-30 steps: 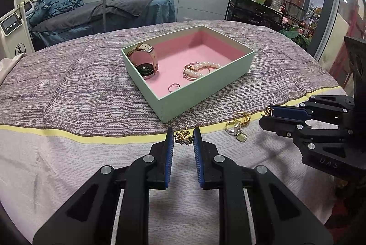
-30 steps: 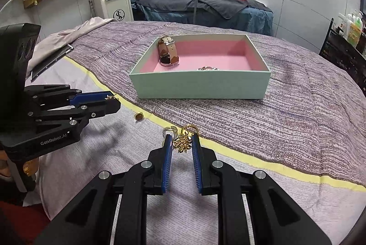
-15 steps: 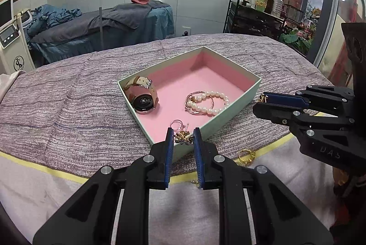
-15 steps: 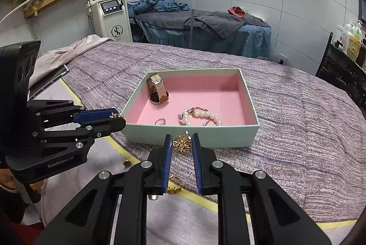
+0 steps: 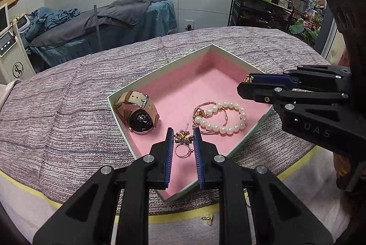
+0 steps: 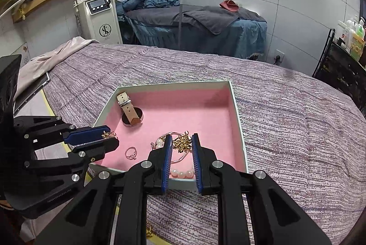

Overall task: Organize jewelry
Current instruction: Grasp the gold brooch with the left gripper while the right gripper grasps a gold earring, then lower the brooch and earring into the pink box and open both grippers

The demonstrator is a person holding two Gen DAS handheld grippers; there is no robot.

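Pearls lie half hidden behind right gripper clamping gold earring; left gripper clamps another earring.

Gold earring is clamped in right gripper above pink-lined box; watch, ring & pearl bracelet are seen inside; left gripper at left w/ gold piece.

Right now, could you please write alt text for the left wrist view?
The left gripper holds a gold flower earring above a green box lined pink, containing a watch, pearl bracelet and ring. The right gripper reaches in from the right.
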